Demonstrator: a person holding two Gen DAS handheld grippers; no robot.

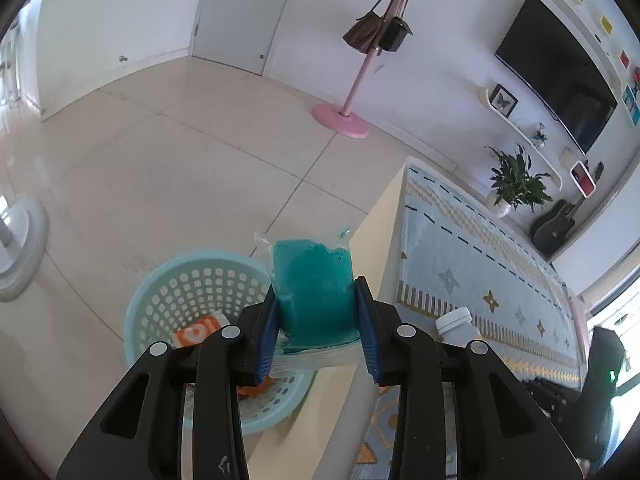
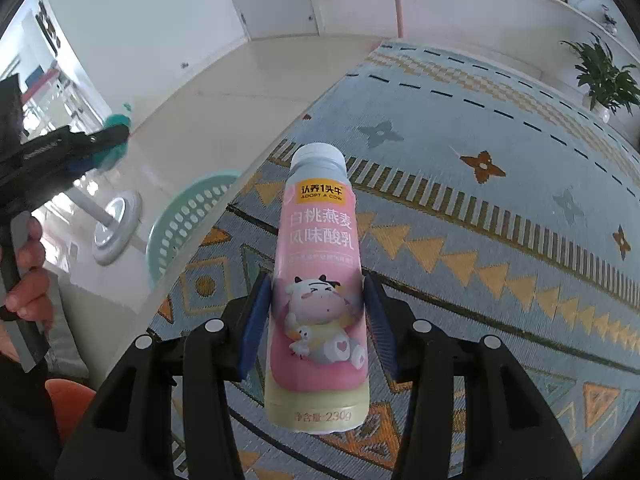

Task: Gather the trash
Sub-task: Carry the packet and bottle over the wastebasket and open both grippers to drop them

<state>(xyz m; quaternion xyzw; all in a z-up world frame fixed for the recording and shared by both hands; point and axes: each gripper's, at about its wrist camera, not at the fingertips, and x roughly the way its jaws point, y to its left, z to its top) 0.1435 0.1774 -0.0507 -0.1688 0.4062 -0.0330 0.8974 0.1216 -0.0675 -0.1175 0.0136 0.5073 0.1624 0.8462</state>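
1. The patterned table [image 2: 480, 184] lies under the right gripper [image 2: 318, 320], which is clamped on an upright pink yogurt bottle [image 2: 320, 280].
2. The pale blue basket [image 1: 188, 292] stands on the floor beside the table.
3. Above the basket's rim, the left gripper [image 1: 318, 320] grips a teal-filled clear pouch [image 1: 312, 284].

Home living room, wall-mounted television [image 1: 560, 68], pink coat stand [image 1: 362, 76], potted plant [image 1: 516, 184], guitar [image 1: 554, 224]
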